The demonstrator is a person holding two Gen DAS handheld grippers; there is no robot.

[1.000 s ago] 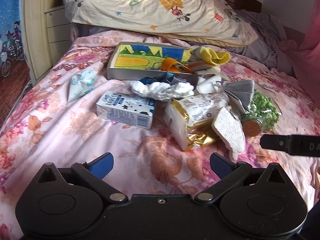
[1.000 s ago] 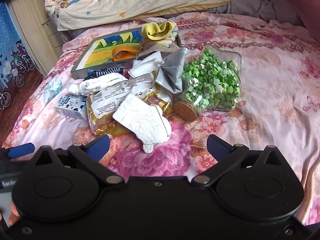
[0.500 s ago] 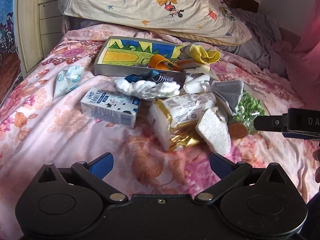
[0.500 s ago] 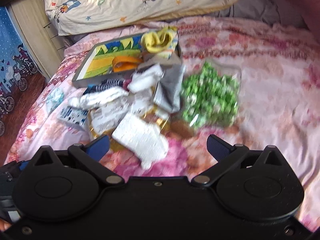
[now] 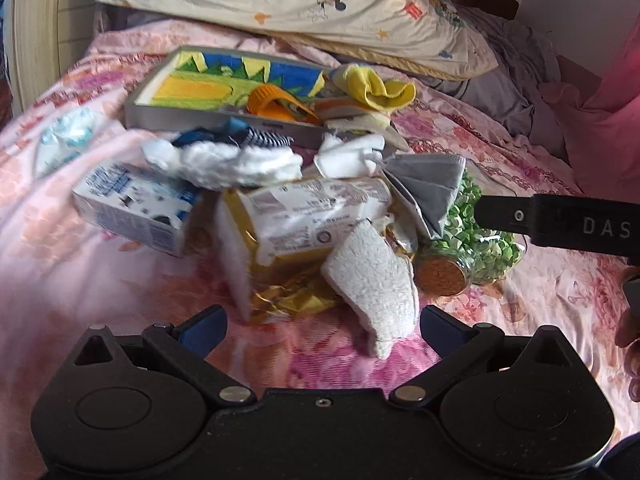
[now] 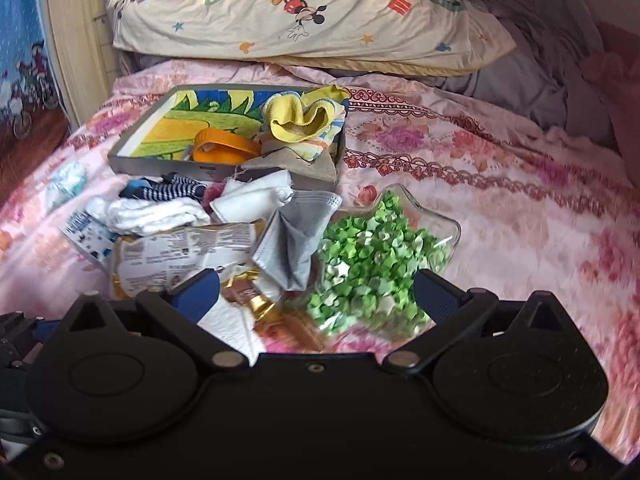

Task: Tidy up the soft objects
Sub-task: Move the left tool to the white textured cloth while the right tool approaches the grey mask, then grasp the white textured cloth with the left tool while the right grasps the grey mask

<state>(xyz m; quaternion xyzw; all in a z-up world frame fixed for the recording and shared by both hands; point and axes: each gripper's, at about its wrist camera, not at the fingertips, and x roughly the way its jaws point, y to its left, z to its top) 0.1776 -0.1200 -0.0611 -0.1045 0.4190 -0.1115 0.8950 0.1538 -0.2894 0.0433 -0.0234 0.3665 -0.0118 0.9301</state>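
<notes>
Clutter heaped on pink floral bedspread [image 5: 100, 280]; white fuzzy sock [image 5: 372, 280] lies nearest left gripper [image 5: 320, 328], jaws spread, empty; right gripper [image 6: 316, 292] jaws wide apart above green star jar [image 6: 372, 256]; yellow sock [image 6: 300, 116] inside tray [image 6: 160, 160].

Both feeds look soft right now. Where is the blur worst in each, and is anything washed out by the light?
Left wrist view: motion smear on the milk carton and the bedspread at left; the white fuzzy sock stays fairly sharp.
Right wrist view: smear is worst on the star jar and the bedspread at right; sunlight partly washes out the pillow. Both views bend at the edges.
</notes>
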